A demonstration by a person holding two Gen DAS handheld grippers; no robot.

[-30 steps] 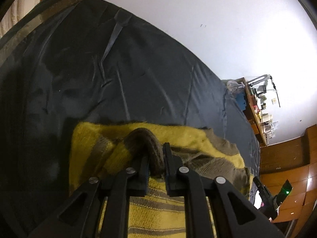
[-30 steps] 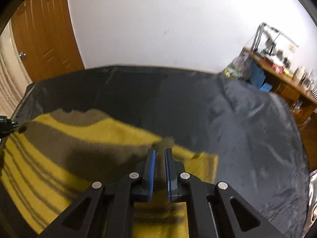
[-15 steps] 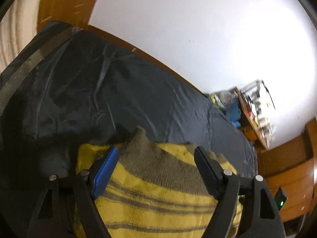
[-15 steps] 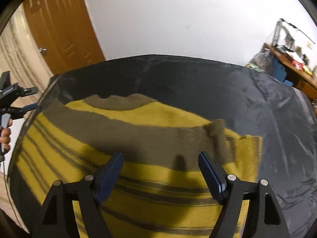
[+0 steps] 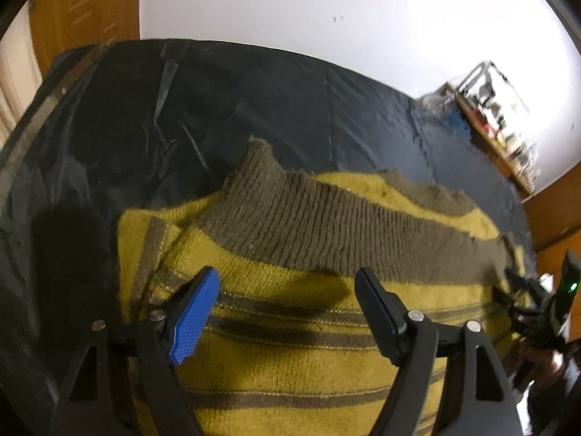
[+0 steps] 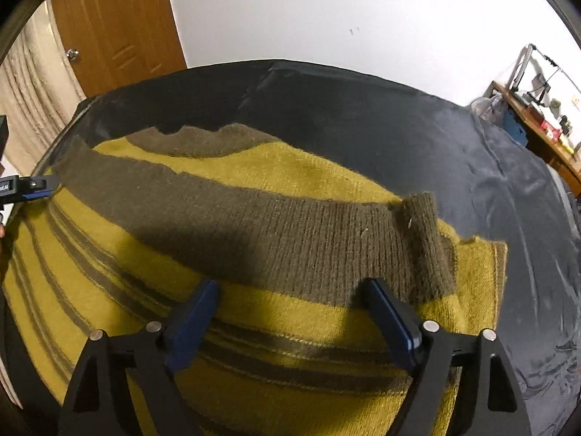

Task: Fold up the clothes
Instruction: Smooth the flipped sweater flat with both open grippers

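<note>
A mustard-yellow knit sweater (image 5: 290, 356) with olive stripes lies folded on a black sheet (image 5: 254, 109). Its olive ribbed hem band (image 5: 326, 229) runs across the top of the fold. My left gripper (image 5: 287, 290) is open and empty, just above the sweater near its left end. My right gripper (image 6: 290, 298) is open and empty above the sweater (image 6: 254, 327) near its right end, where the ribbed band (image 6: 290, 232) has a small upturned flap (image 6: 425, 225). The left gripper shows at the left edge of the right wrist view (image 6: 32, 187).
The black sheet (image 6: 399, 116) covers the whole surface and spreads wrinkled beyond the sweater. A white wall stands behind it. A wooden door (image 6: 116, 25) is at the left and a cluttered wooden desk (image 6: 537, 116) at the right.
Both grippers were shut on the sweater's ribbed edge a second ago. They opened, let the edge drop onto the fold, and drew back slightly.
</note>
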